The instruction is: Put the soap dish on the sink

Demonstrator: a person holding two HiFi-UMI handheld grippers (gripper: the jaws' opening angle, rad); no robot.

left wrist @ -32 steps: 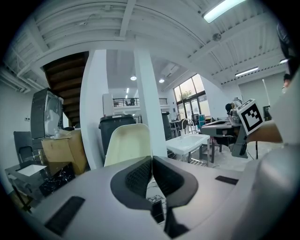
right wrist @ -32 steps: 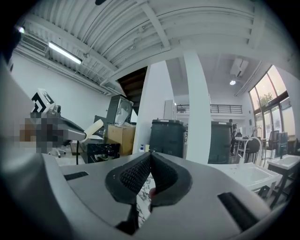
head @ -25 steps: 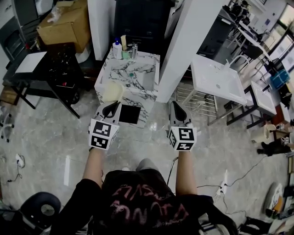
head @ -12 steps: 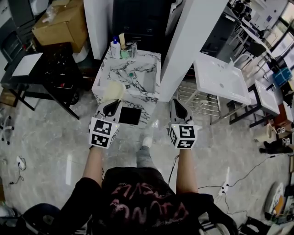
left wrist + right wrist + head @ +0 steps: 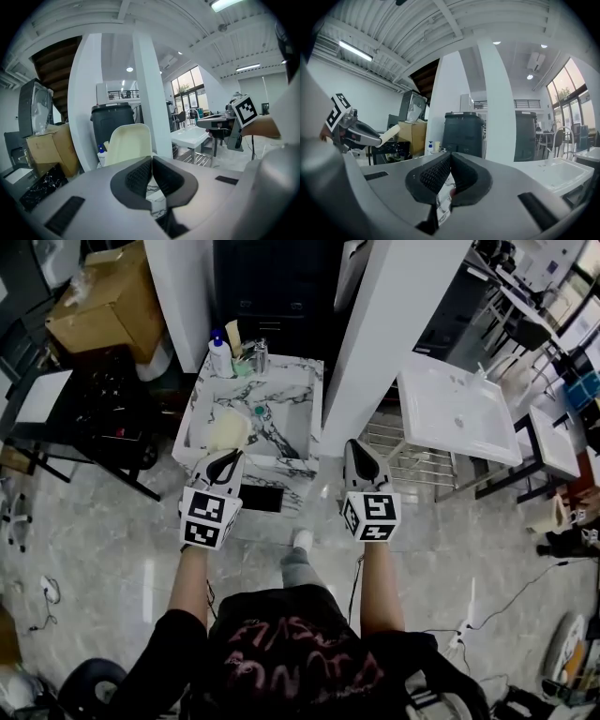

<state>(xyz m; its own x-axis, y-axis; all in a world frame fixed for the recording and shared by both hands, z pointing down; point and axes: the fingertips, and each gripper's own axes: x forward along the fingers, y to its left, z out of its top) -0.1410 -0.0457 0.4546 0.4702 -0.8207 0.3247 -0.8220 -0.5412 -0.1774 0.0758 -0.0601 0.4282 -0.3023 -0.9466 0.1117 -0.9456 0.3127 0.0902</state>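
Bottles [image 5: 219, 354] seemingly crowd the sink's [image 5: 286, 462] back rim.

Head view looks steeply down; both gripper views look level at, seemingly, one dark bin [image 5: 111, 123].

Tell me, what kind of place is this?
Likely a workshop or test lab, not a home bathroom: a marble sink stands alone on an open floor, a white sink stands nearby, and a cardboard box sits behind.
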